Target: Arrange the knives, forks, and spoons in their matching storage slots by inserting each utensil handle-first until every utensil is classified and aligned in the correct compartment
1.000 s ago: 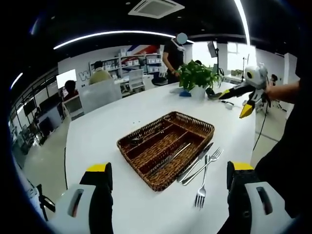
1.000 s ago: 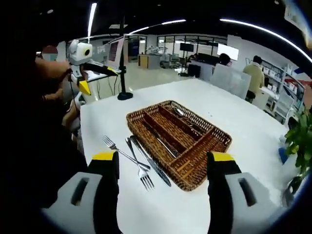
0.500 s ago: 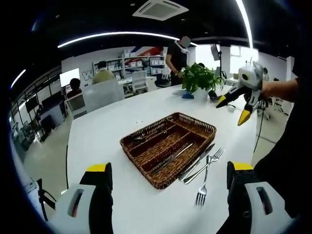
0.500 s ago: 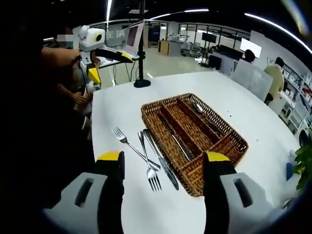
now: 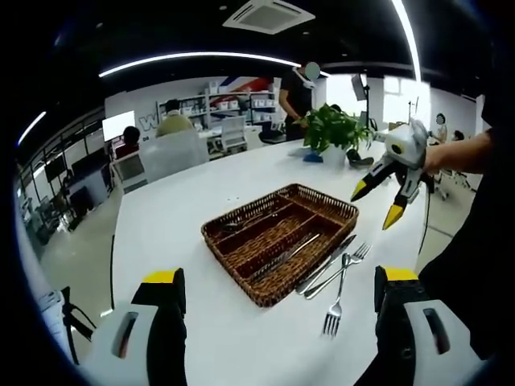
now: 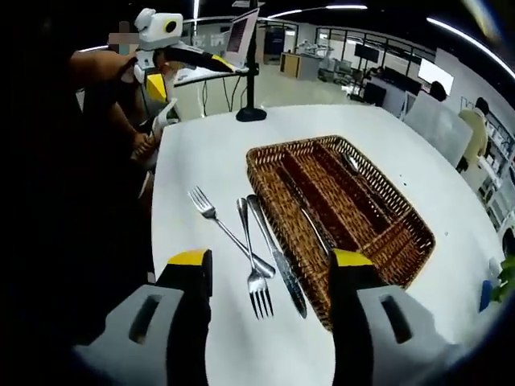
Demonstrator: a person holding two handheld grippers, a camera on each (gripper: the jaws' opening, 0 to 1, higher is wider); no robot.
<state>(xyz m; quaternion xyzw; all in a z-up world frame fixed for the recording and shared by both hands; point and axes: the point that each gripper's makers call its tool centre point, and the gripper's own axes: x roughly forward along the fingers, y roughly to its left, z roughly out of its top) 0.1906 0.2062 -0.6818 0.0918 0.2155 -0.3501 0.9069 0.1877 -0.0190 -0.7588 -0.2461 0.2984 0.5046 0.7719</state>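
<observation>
- Two grippers are hovering over the white tabletop, each with its jaws spread wide and pinching nothing.
- In the left gripper view, the left gripper is sitting low at the near edge, its yellow-tipped jaws framing the wicker tray ahead.
- The right gripper is reaching in from the right of that view, held by a hand, with its jaws pointing down toward the tray's far right corner.
- In the right gripper view, the right gripper is looking down on the tray, while the left gripper is showing at upper left, held over the tabletop's far edge.
- One knife is lying on the tabletop just beside the tray's long wall, with two forks crossing each other next to it, the second fork angling away from the tray.
- Inside the tray, a knife is lying in a long middle slot and a spoon in a farther slot.
- Compared with a second ago, the right gripper is appearing lower and closer to the tray in the left gripper view, and the tray and loose cutlery are looming larger in the right gripper view; the cutlery itself is keeping its places.
</observation>
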